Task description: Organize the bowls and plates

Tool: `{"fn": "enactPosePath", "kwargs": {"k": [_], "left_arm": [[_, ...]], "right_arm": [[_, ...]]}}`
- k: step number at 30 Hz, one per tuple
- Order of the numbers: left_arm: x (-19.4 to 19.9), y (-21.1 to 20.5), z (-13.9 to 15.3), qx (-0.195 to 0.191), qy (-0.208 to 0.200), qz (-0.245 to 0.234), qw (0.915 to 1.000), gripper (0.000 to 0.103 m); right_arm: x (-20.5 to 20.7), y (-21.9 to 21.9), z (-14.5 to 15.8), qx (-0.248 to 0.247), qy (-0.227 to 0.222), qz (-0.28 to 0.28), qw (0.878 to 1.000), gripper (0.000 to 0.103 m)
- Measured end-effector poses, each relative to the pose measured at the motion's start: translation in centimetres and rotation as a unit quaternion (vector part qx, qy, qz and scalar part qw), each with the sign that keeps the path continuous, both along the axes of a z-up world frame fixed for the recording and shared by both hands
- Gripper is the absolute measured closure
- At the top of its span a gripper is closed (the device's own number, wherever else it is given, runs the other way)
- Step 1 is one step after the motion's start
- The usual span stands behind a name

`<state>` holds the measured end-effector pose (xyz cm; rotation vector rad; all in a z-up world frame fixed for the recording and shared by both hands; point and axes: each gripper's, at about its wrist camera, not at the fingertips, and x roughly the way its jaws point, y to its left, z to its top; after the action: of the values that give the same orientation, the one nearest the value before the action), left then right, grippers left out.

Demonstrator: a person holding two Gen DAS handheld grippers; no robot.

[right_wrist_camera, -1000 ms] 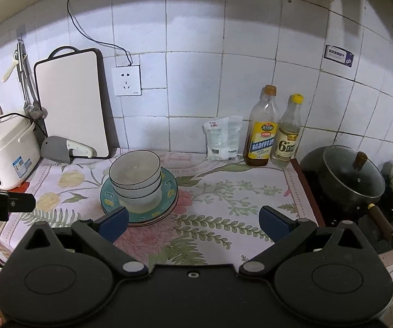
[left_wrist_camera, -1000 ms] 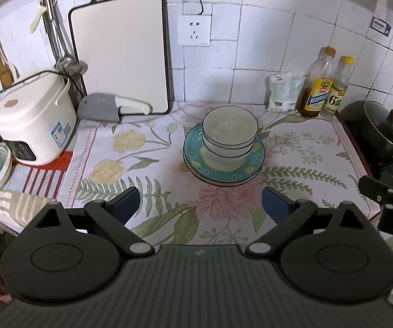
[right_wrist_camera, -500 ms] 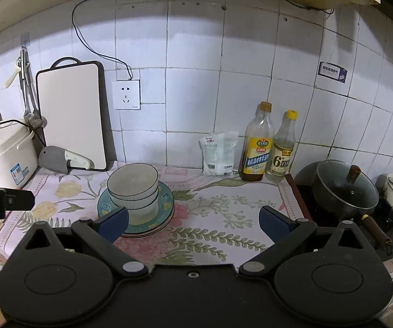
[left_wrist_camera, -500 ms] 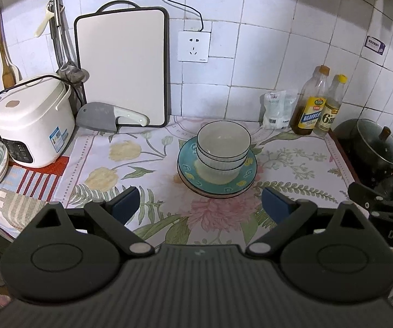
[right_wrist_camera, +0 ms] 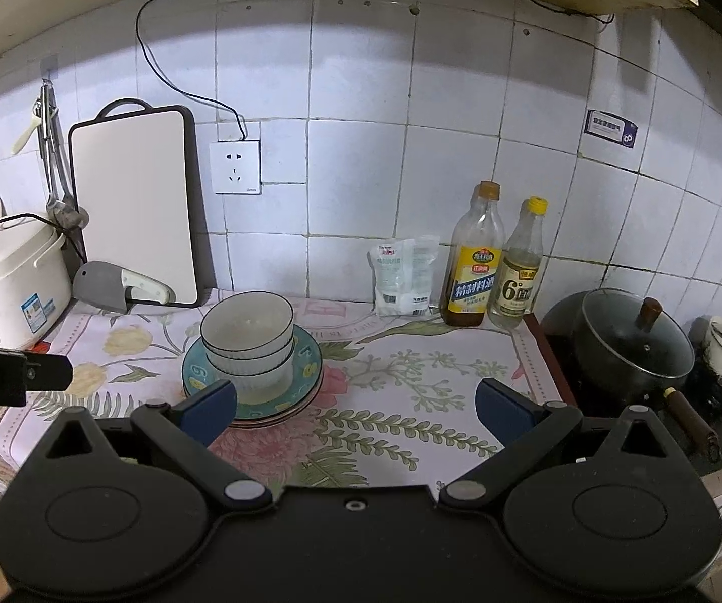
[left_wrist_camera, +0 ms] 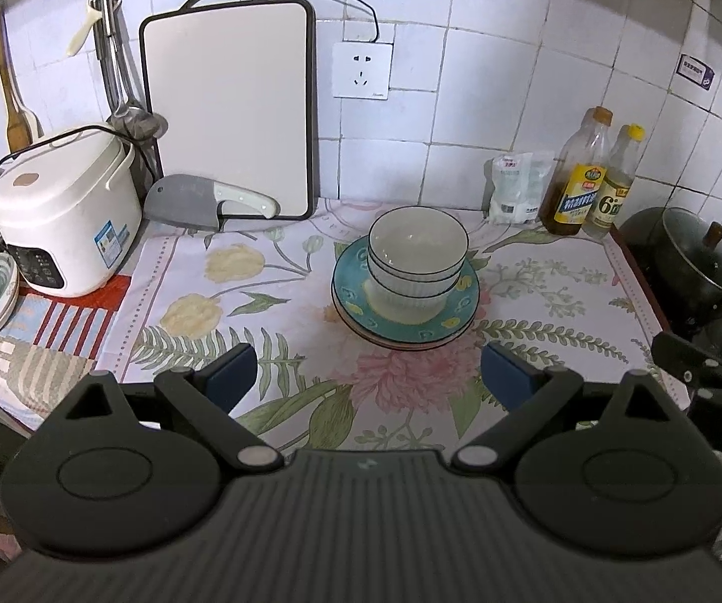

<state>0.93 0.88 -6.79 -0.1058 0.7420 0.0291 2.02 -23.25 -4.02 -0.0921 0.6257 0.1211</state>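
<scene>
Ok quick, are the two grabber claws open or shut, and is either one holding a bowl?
Left gripper: open, holding nothing.
Right gripper: open, holding nothing.
The bowls sit stacked on the plates, untouched.

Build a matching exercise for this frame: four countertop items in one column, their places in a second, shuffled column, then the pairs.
Items
1. stack of white ribbed bowls
2. grey cleaver with white handle
3. white rice cooker
4. black pot with glass lid

Places
A. far right, on the stove
B. on the teal plates, mid-cloth
C. far left of the counter
D. leaning at the foot of the white cutting board

Pairs: 1-B, 2-D, 3-C, 4-A
</scene>
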Motion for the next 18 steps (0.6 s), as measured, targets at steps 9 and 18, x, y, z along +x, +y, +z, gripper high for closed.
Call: {"fn": "enactPosePath", "kwargs": {"k": [9, 18], "left_arm": [[-0.36, 0.14, -0.16, 0.007, -0.006, -0.002, 1.0000, 0.006], [-0.40, -0.19, -0.22, 0.022, -0.002, -0.006, 0.9997, 0.006]], "right_arm": [[0.06, 0.25, -0.27, 0.006, 0.011, 0.003, 1.000, 0.000], [0.05, -0.17, -0.37, 0.010, 0.017, -0.007, 1.000, 0.000]]}}
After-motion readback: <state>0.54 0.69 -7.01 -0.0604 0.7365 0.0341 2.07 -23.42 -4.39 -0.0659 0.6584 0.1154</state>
